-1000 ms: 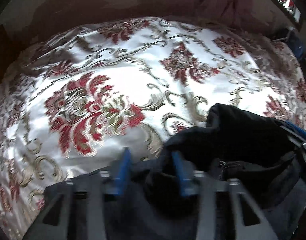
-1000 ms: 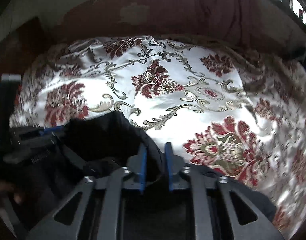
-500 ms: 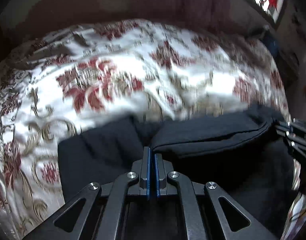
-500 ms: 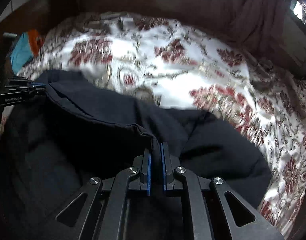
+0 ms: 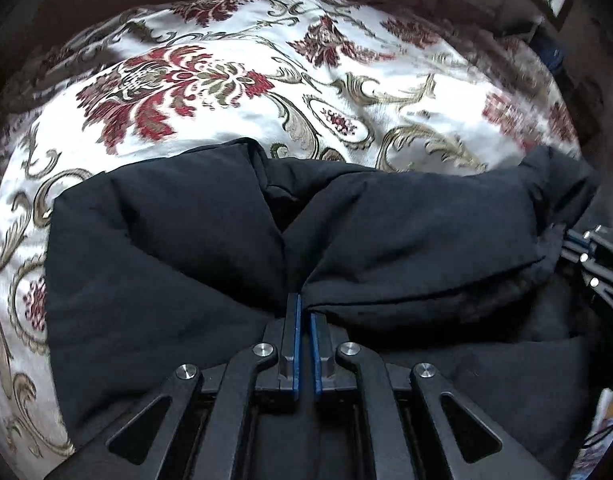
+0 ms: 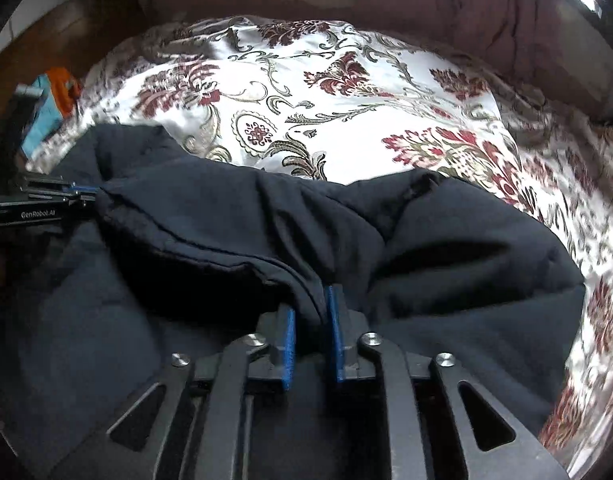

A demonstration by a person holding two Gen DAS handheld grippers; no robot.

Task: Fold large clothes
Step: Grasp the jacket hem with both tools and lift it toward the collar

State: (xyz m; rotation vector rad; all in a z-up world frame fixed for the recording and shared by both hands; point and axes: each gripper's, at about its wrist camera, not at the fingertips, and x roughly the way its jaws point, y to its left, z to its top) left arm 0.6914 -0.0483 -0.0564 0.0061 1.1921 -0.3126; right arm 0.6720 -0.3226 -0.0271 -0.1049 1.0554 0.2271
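The coat (image 5: 210, 248) lies partly folded on the bed (image 5: 226, 92). The left gripper (image 5: 304, 312) pinches its edge; the right gripper (image 6: 310, 312) is opening around cloth. More folds remain.

1. the left wrist view sits just behind the left gripper (image 5: 304, 320), looking steeply down and forward along its fingers, very near the dark garment (image 5: 186, 248) that fills its lower half.
2. the right wrist view sits just behind the right gripper (image 6: 310, 308), also tilted steeply down, equally near the same garment (image 6: 446, 264).
3. both face the far side of the floral bedspread (image 5: 234, 80) (image 6: 346, 120).
4. each sees the other: the right gripper (image 5: 598, 264) at the left view's right edge, the left gripper (image 6: 46, 200) at the right view's left edge.
5. they share the folded garment edge and the bedspread beyond.
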